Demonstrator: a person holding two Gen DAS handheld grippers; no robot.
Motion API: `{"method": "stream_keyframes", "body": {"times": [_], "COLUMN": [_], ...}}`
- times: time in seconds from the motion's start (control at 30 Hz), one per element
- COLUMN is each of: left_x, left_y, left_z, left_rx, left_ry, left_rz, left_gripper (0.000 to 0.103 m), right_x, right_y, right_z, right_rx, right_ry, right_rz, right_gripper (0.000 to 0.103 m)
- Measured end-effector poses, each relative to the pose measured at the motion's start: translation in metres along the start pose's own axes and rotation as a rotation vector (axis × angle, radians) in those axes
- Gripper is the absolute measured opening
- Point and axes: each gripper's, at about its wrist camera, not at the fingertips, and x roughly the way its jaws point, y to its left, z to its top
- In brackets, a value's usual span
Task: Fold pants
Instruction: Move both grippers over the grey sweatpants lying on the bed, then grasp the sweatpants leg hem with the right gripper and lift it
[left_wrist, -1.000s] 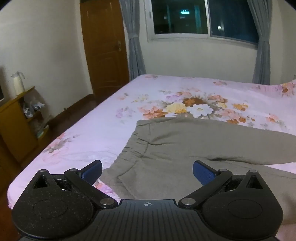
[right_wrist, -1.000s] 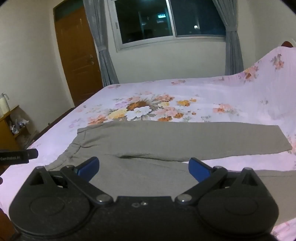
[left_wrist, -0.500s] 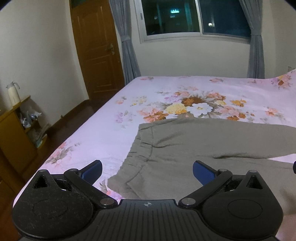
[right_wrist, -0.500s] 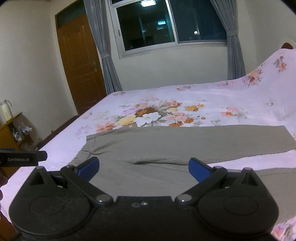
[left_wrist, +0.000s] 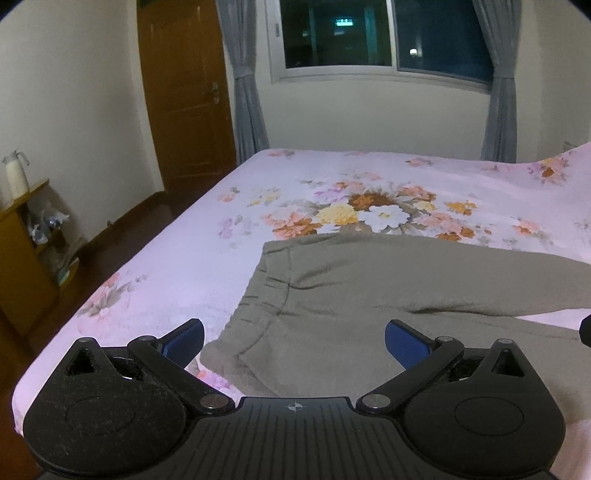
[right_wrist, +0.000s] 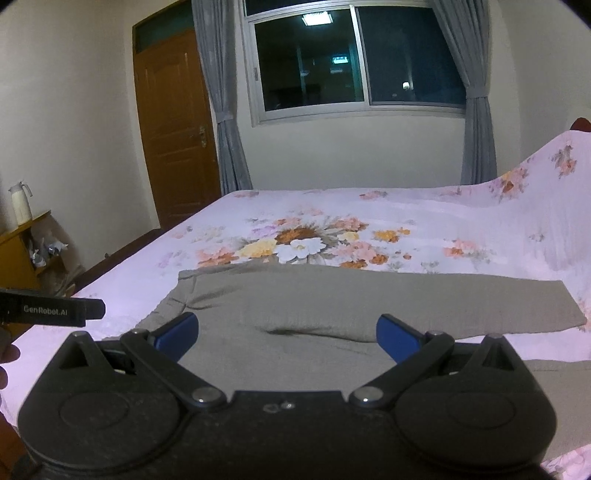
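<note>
Olive-grey pants (left_wrist: 369, 295) lie flat on the flowered bed, waistband to the left and legs running right. My left gripper (left_wrist: 293, 341) hovers open above the waistband's near corner, blue pads wide apart and holding nothing. In the right wrist view the pants (right_wrist: 369, 306) show both legs, the far one ending at a hem on the right, with a gap of sheet between them. My right gripper (right_wrist: 286, 334) is open over the crotch area, empty. The left gripper's body (right_wrist: 51, 312) pokes in at the left edge there.
The bed sheet (left_wrist: 184, 266) is pink with a big flower print; its left edge drops to a dark floor. A wooden shelf (left_wrist: 22, 251) with a white flask stands at the left wall. A brown door (left_wrist: 184, 92), window and grey curtains are behind. The sheet rises at the right (right_wrist: 535, 192).
Both cameras have pulled back and tilted up, so the pants sit lower and farther in view. Both grippers stay open and the pants have not moved.
</note>
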Motion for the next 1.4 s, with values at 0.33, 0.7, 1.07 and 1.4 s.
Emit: {"method": "stream_keyframes", "body": {"times": [0.33, 0.7, 1.07, 1.4], "left_x": [0.010, 0.051, 0.116, 0.196], "left_y": [0.007, 0.002, -0.004, -0.005], "left_z": [0.005, 0.021, 0.033, 0.047], "left_rx": [-0.046, -0.027, 0.010, 0.013], "left_ry": [0.007, 0.037, 0.080, 0.143], "left_rz": [0.011, 0.047, 0.055, 0.069], "left_gripper": [0.103, 0.103, 0.103, 0.103], "right_x": [0.011, 0.053, 0.107, 0.179], "right_y": [0.010, 0.005, 0.003, -0.003], "right_z": [-0.002, 0.001, 0.011, 0.022], "right_rx": [-0.055, -0.055, -0.124, -0.155], "right_ry": [0.013, 0.036, 0.051, 0.098], "right_rz": [0.020, 0.044, 0.064, 0.099], "right_gripper": [0.103, 0.103, 0.101, 0.094]}}
